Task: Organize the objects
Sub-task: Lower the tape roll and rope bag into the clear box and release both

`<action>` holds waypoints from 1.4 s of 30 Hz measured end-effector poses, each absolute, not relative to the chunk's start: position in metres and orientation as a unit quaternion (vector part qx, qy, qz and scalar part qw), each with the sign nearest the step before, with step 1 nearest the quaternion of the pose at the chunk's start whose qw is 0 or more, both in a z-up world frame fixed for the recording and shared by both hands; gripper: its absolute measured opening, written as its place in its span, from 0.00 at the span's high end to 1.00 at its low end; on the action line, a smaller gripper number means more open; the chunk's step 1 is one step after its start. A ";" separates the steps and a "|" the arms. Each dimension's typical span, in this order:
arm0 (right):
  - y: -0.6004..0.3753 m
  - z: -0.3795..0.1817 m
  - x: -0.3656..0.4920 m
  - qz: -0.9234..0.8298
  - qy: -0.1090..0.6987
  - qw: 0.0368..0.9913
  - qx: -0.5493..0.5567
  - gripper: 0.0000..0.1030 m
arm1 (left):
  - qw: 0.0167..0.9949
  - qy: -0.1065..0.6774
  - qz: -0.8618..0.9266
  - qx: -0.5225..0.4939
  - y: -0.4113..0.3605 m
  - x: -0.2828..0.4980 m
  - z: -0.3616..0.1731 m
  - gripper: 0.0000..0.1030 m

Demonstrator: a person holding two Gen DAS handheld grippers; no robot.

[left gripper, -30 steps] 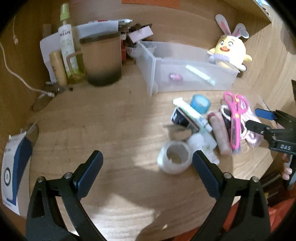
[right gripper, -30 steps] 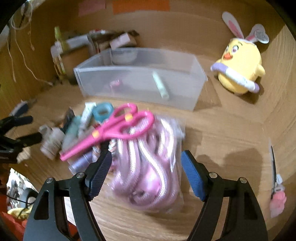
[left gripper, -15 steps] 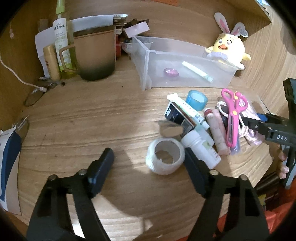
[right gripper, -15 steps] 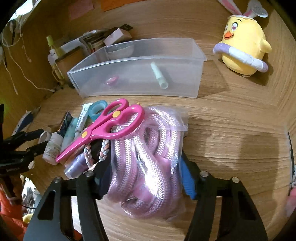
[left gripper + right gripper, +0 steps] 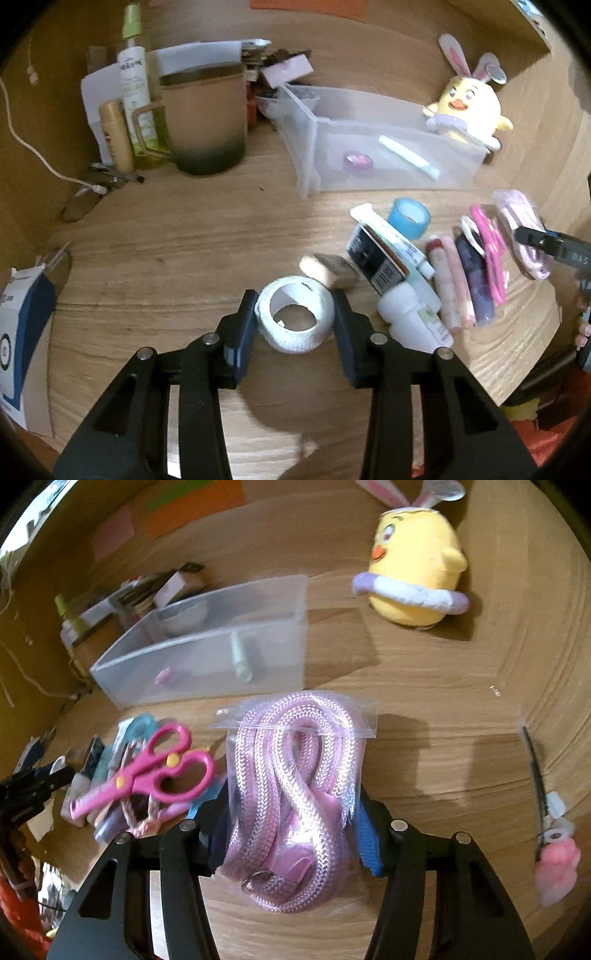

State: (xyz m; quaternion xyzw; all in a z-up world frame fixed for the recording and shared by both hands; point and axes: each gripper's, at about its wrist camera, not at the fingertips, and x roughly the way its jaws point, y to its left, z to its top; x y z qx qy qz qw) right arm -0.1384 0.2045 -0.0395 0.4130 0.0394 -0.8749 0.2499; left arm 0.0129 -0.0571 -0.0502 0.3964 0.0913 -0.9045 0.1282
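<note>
My left gripper (image 5: 295, 314) is shut on a white tape roll (image 5: 294, 318) that rests on the wooden desk. My right gripper (image 5: 293, 823) is shut on a clear bag of pink rope (image 5: 295, 794) and holds it raised off the desk; the bag also shows in the left wrist view (image 5: 521, 229). A clear plastic bin (image 5: 376, 155) stands behind, with a small pink item (image 5: 357, 162) and a pale tube (image 5: 408, 157) inside. Pink scissors (image 5: 147, 775) lie on a pile of small items.
A brown mug (image 5: 205, 122), a spray bottle (image 5: 133, 81) and papers stand at the back left. A yellow plush chick (image 5: 413, 576) sits at the back right. A white bottle (image 5: 410, 317), blue tape ring (image 5: 409, 217) and tubes lie beside the roll. A pink hair clip (image 5: 554, 853) lies at the right.
My left gripper moved forward and closed on the white tape roll. My right gripper closed on the rope bag and lifted it away from the scissors.
</note>
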 end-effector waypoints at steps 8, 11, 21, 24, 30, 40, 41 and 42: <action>0.203 -0.018 -0.149 -0.886 0.031 0.258 0.383 0.49 | 0.146 0.081 -0.917 0.363 -0.069 0.007 -0.022 0.62; 0.198 -0.015 -0.152 -0.885 0.026 0.269 0.378 0.49 | 0.150 0.074 -0.920 0.353 -0.070 0.001 -0.014 0.62; 0.169 0.003 -0.163 -0.884 0.035 0.304 0.353 0.49 | 0.126 0.065 -0.938 0.317 -0.066 -0.024 0.022 0.62; 0.160 0.020 -0.169 -0.890 0.042 0.310 0.331 0.49 | 0.115 0.065 -0.942 0.309 -0.065 -0.035 0.032 0.62; 0.149 0.048 -0.188 -0.897 0.028 0.318 0.305 0.49 | 0.093 0.072 -0.947 0.299 -0.066 -0.062 0.045 0.62; 0.113 0.052 -0.230 -0.883 0.028 0.333 0.330 0.49 | 0.090 0.079 -0.933 0.339 -0.072 -0.117 0.036 0.62; 0.109 0.049 -0.233 -0.881 0.031 0.334 0.335 0.49 | 0.092 0.079 -0.931 0.344 -0.073 -0.122 0.033 0.62; 0.103 0.045 -0.236 -0.878 0.037 0.333 0.342 0.49 | 0.093 0.078 -0.929 0.349 -0.073 -0.126 0.030 0.62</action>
